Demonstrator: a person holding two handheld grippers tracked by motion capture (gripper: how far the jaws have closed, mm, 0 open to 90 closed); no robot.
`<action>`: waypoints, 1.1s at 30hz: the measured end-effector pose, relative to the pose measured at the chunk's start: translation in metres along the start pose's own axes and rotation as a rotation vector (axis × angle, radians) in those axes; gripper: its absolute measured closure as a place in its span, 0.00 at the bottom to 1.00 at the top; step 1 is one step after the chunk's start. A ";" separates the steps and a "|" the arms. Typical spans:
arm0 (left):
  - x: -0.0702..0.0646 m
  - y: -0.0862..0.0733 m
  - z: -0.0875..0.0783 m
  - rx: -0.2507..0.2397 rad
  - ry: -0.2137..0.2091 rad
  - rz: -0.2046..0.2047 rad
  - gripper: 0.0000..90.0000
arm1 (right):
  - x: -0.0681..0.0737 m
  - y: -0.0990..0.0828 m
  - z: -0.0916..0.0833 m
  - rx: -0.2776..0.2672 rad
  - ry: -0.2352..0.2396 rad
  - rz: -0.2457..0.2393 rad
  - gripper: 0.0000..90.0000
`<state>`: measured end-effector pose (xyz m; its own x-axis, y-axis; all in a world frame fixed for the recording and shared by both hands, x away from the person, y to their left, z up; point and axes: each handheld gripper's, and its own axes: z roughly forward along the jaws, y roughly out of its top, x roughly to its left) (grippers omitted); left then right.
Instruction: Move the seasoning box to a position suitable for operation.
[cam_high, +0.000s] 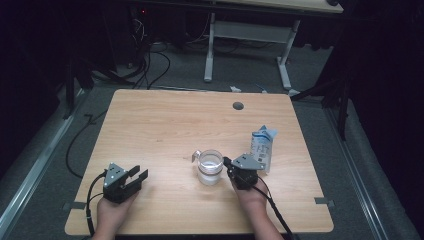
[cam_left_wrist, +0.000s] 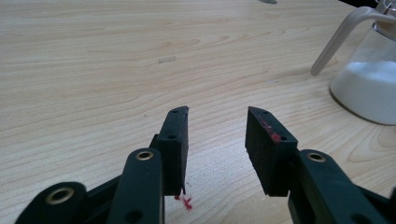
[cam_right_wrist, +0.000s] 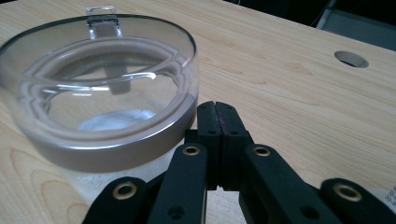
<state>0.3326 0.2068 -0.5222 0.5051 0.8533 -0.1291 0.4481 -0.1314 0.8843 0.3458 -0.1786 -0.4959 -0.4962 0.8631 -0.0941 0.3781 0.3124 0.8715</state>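
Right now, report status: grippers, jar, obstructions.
Left gripper open, empty. Right gripper shut beside lidded glass jar. Pouch stands behind right gripper.

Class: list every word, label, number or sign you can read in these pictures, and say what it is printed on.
None can be read.
Pouch: dark print on its white and blue front, too small and blurred to read.
Glass jar: no print seen.

I see a pale, matt wood-grain table, a clear glossy jar with a smooth transparent lid, and matt black plastic jaws.
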 end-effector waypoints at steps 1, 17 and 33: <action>0.000 0.000 0.000 0.000 -0.002 0.000 0.66 | 0.001 -0.001 -0.001 0.000 0.001 0.005 1.00; -0.003 -0.001 -0.003 0.003 0.017 0.022 0.64 | 0.013 -0.007 -0.014 -0.019 0.028 0.008 0.98; 0.006 -0.006 -0.012 -0.010 0.038 0.008 0.62 | 0.008 0.004 0.002 -0.005 0.022 -0.008 1.00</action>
<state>0.3238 0.2188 -0.5232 0.4804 0.8708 -0.1047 0.4362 -0.1337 0.8899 0.3448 -0.1698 -0.4936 -0.5158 0.8519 -0.0905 0.3705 0.3170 0.8730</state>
